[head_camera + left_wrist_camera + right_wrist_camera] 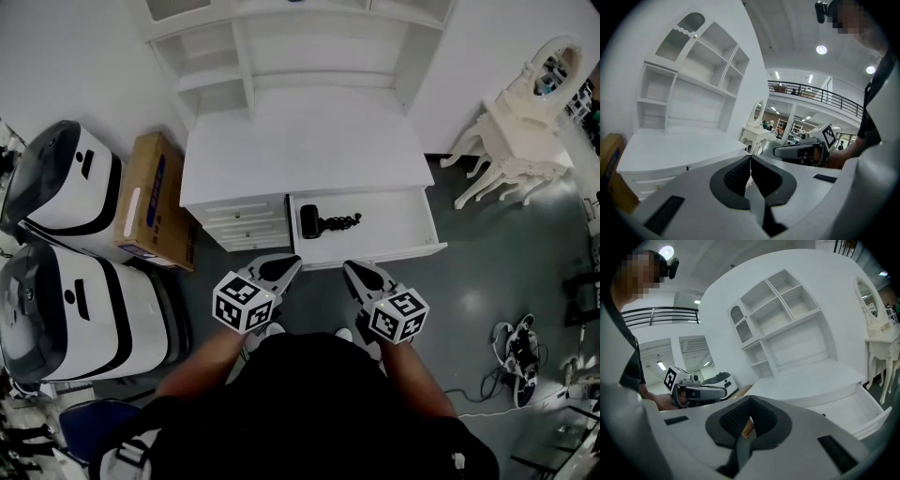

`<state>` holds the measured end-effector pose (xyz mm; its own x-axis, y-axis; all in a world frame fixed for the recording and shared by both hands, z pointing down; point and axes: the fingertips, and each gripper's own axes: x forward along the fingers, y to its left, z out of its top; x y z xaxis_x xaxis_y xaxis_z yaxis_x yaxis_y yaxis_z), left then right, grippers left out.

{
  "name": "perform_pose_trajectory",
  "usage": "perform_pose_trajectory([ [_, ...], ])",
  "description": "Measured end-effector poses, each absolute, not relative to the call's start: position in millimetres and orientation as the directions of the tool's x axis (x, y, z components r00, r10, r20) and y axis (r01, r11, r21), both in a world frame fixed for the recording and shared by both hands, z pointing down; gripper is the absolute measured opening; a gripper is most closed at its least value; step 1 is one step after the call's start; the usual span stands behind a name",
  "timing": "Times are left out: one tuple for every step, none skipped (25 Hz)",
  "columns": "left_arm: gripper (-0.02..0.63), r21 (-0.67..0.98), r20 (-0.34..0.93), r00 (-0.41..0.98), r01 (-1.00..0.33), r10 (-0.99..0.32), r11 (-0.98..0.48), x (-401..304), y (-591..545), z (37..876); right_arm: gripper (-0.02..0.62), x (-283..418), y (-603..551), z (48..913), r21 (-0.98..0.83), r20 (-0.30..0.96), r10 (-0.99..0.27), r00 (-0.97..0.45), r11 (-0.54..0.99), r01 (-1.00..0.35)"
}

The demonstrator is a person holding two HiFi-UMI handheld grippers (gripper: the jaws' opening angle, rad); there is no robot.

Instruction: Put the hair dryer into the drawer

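Observation:
The black hair dryer point(323, 223) lies with its coiled cord inside the open white drawer point(403, 246), toward the drawer's left end. The drawer is pulled out from the right side of the white desk point(300, 150). My left gripper point(292, 263) and right gripper point(350, 268) hover side by side just in front of the drawer's front edge, apart from the dryer. Both are shut with nothing between their pads. The left gripper view shows its jaws point(750, 159) closed tip to tip, and the right gripper view shows the same point(749, 402), with the open drawer point(862, 408) at its right.
A shelf hutch point(300, 47) stands on the desk's back. A cardboard box point(155, 202) and two white-and-black machines point(66, 178) point(80, 314) sit at the left. A white vanity table point(520, 127) stands at the right, with cables point(511, 352) on the grey floor.

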<state>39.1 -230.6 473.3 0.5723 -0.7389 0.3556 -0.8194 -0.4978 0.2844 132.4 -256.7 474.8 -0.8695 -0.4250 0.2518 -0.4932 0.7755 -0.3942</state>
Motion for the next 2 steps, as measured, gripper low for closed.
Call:
perform_pose_trajectory([
  [0.011,0.284,0.356,0.572,-0.819,-0.739,-0.498,39.2,-230.9,473.1,0.026,132.5,-256.8,474.4,-0.392,0.252,-0.425,-0.870,0.776,-0.493],
  [0.011,0.283,0.356,0.572,-0.819,-0.739,-0.499,39.2,-231.1,472.9,0.025,132.6,-256.7,474.0,-0.391,0.252,-0.425,-0.870,0.777,-0.493],
])
